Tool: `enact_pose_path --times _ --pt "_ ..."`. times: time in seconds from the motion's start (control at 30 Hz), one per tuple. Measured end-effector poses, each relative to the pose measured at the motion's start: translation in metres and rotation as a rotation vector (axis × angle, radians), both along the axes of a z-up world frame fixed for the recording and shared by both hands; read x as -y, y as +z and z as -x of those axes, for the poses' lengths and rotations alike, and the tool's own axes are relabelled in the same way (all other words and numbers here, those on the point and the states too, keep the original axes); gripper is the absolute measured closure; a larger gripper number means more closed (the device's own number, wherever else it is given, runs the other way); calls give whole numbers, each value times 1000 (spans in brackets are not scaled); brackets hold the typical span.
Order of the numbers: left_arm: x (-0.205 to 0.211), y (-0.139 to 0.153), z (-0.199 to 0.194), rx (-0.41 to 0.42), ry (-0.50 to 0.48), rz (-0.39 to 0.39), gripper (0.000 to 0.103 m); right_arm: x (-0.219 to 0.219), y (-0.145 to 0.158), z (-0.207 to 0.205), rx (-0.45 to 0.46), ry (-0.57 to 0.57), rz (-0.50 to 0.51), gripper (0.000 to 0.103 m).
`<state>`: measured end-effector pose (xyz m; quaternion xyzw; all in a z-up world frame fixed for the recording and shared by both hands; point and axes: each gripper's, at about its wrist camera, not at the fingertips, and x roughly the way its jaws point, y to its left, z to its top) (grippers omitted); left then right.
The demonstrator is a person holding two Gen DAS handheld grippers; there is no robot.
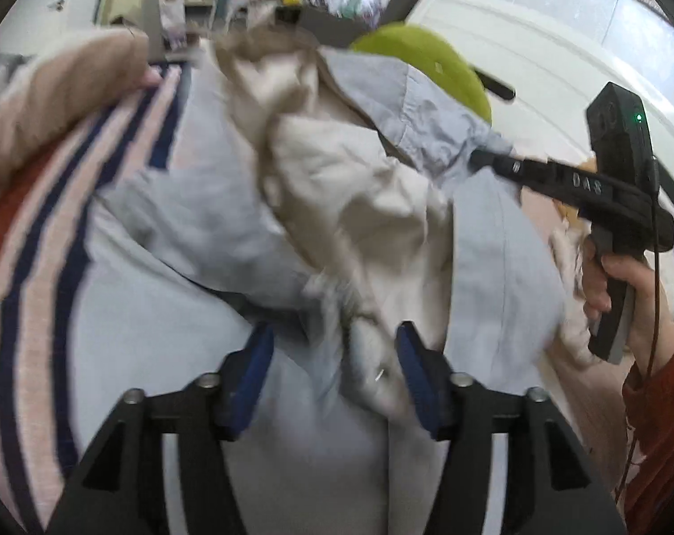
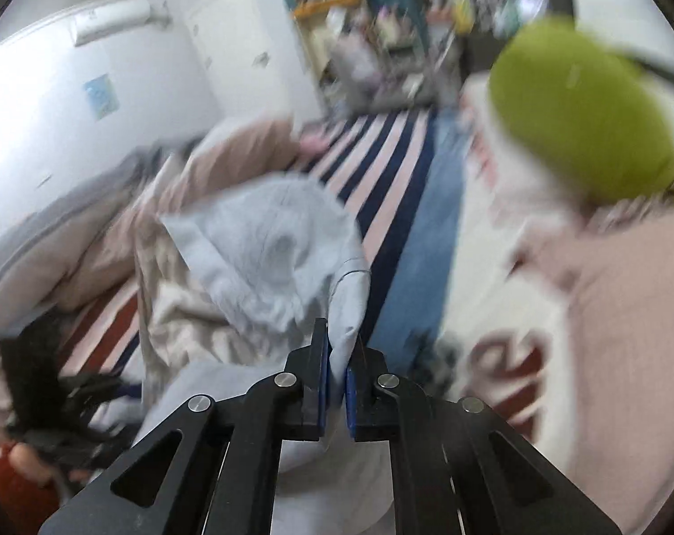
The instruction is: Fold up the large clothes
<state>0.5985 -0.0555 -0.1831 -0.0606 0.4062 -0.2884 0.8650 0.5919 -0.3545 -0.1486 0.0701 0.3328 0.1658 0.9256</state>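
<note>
A: Starting at the left edge of the left wrist view, what is lying there?

B: A striped cover (image 1: pixel 38 232) in pink, navy and red is spreading under everything, and a beige blanket (image 1: pixel 47 102) is bunching up above it. Toward the middle, the light blue garment (image 1: pixel 194 205) with its cream lining (image 1: pixel 359 187) is lying crumpled on top of that striped cover.

A: And the left gripper (image 1: pixel 334 356)?

B: Its blue pads are standing apart, released. A fold of the garment is sitting between them, but the pads are not pressing on it; the picture is blurred there, so I cannot tell whether the cloth is brushing one pad.

A: What is happening farther right?

B: The right gripper (image 1: pixel 479 158) is reaching in from the right, with a hand (image 1: pixel 613 285) in a rust-red sleeve (image 1: pixel 662 428) wrapping its handle. Its tip is pinching an edge of the blue garment and holding it up off the heap. Behind it a green cushion (image 1: pixel 430 67) is resting beside a white surface.

A: Is the right wrist view agreeing?

B: Yes. At its far left the left gripper is showing only as a dark blur. In the middle, the garment (image 2: pixel 265 258) is hanging in folds ahead of the right gripper (image 2: pixel 337 370), whose pads are clenched on a strip of the blue cloth. Beyond it a strip of blue denim (image 2: pixel 426 240) is lying on the stripes, and at the right the green cushion (image 2: pixel 582 133) is sitting above pale pink fabric (image 2: pixel 626 312).
</note>
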Motion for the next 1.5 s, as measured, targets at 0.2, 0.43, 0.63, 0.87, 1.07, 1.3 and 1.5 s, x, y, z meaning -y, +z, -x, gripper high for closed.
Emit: enact_pose_path --times 0.2,0.43,0.63,0.87,1.07,1.3,1.5 --pt "-23 40 20 64 53 -21 47 -49 98 27 328 -56 180 102" --pt "-92 73 52 138 204 43 40 -131 85 91 285 362 212 102" --pt "-136 86 74 126 184 170 15 -188 2 146 91 704 254 102" --pt "-97 25 74 3 118 -62 11 -183 -54 160 -75 739 285 79" --pt "-106 -30 66 -155 143 -72 44 -118 -22 143 67 504 402 32" --pt "-92 -36 76 -175 73 -172 70 -126 -86 108 71 479 801 32" --pt "-95 -27 77 -149 62 -116 70 -134 -131 86 115 384 996 37"
